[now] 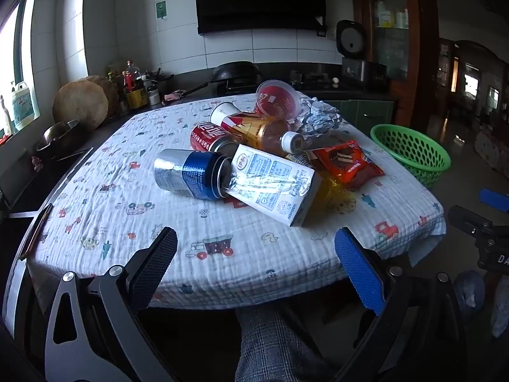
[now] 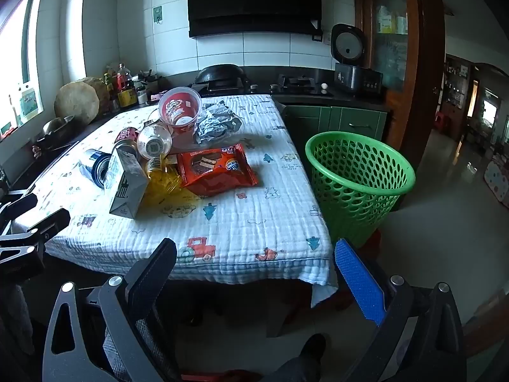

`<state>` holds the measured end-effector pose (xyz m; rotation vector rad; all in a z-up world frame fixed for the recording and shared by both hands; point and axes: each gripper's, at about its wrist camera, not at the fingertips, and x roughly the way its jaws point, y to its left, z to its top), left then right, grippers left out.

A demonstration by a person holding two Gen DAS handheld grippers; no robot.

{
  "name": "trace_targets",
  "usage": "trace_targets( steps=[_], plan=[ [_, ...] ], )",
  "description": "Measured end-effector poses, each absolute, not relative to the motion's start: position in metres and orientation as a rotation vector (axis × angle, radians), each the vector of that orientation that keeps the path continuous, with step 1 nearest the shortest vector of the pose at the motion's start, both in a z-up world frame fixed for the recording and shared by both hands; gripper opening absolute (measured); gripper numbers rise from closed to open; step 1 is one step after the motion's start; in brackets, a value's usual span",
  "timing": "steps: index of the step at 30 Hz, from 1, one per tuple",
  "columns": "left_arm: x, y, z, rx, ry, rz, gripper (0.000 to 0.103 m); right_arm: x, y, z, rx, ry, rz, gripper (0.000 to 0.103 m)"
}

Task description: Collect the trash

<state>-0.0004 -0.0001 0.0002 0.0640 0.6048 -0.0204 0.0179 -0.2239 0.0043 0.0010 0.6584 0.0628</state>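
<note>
Green basket stands right of the table; my right hand-held gripper, gaping and empty like the left hand-held gripper, sits nearer it, with the red wrapper ahead-left.

left gripper jaws spread wide, empty; right gripper likewise

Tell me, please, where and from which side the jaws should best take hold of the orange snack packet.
Grip the orange snack packet by its crimped right edge, probably coming from the green basket side: it lies flat, and that edge faces bare tablecloth, away from the pile.
</note>
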Motion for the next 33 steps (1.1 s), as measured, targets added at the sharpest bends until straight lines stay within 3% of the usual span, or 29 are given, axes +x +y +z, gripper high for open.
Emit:
trace_targets(
  steps=[33],
  plan=[
    [-0.0007, -0.0001, -0.0012, 0.061, 0.618, -0.004, 0.098, 0.0136, -0.2257, 0.0061, -0.002, 0.647, 0.053, 0.097]
  ],
)
